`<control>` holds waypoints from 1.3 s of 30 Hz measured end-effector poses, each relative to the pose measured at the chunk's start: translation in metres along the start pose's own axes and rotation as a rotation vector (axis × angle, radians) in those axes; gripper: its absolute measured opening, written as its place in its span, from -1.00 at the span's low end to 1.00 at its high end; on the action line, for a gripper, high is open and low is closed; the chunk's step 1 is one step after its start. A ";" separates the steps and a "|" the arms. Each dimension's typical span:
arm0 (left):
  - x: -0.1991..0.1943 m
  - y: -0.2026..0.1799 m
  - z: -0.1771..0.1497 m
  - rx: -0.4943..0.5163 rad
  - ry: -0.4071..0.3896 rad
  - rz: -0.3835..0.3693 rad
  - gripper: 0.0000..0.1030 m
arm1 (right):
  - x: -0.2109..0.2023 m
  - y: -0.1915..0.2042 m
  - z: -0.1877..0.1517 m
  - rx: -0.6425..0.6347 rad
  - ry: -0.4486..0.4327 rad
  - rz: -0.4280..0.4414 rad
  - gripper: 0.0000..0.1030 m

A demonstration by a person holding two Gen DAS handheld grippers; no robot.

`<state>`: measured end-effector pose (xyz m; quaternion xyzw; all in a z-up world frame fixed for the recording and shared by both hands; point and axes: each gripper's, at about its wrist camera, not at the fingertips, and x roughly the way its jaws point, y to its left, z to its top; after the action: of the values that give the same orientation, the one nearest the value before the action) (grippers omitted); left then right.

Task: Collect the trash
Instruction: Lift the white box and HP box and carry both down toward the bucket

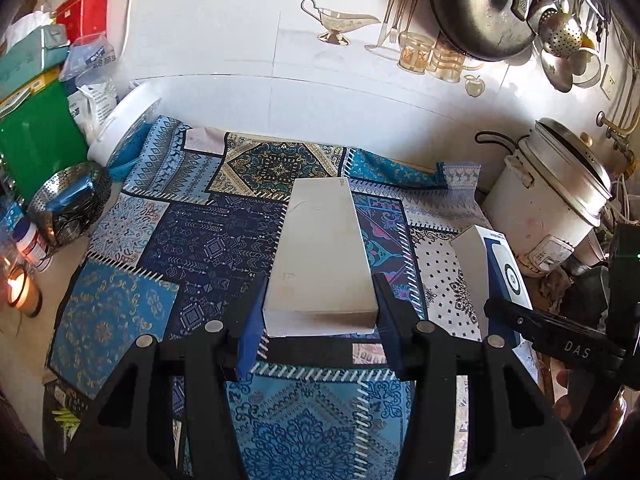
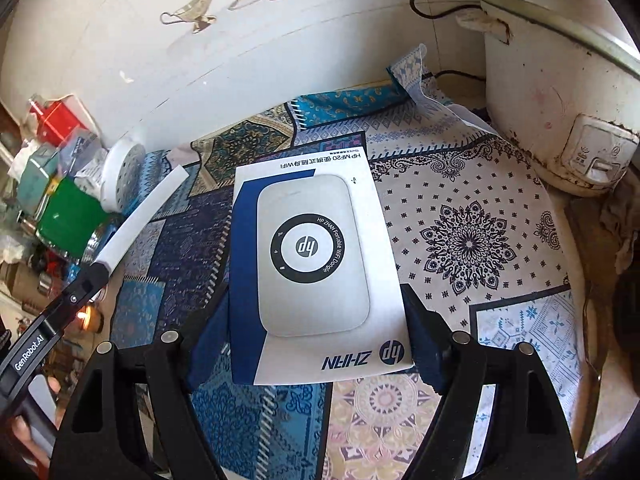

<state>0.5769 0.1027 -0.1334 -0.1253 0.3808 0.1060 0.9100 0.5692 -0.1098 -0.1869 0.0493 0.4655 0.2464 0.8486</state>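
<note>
In the left wrist view, the left tool [image 1: 320, 320] gripped a plain white box [image 1: 322, 258] by its near end, blue pads pressed on both sides, the box lifted above the patterned cloth [image 1: 160, 240] that covered the surface. At three o'clock the right tool [image 1: 520, 316] held a white and blue box [image 1: 480, 264], with a white rice cooker [image 1: 552, 208] behind it at two o'clock. A steel strainer [image 1: 68, 204] sat at nine o'clock. In the right wrist view, the right tool [image 2: 320, 344] clamped the printed white and blue box [image 2: 316, 268] above the cloth [image 2: 480, 240]. At nine o'clock the left tool [image 2: 90, 280] carried the white box [image 2: 140, 216], and the rice cooker [image 2: 552, 92] stood at two o'clock.
</note>
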 end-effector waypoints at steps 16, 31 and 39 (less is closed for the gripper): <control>-0.096 0.026 -0.110 0.053 0.048 -0.075 -0.03 | -0.061 0.055 -0.122 0.013 -0.039 0.011 0.49; -0.157 0.099 -0.244 0.133 0.235 -0.103 -0.03 | -0.050 0.093 -0.277 0.121 0.107 -0.032 0.49; -0.119 0.105 -0.307 0.134 0.398 -0.103 -0.03 | -0.023 0.062 -0.335 0.170 0.243 -0.103 0.49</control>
<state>0.2604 0.0953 -0.2721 -0.1023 0.5522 0.0070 0.8274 0.2633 -0.1150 -0.3385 0.0668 0.5857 0.1667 0.7903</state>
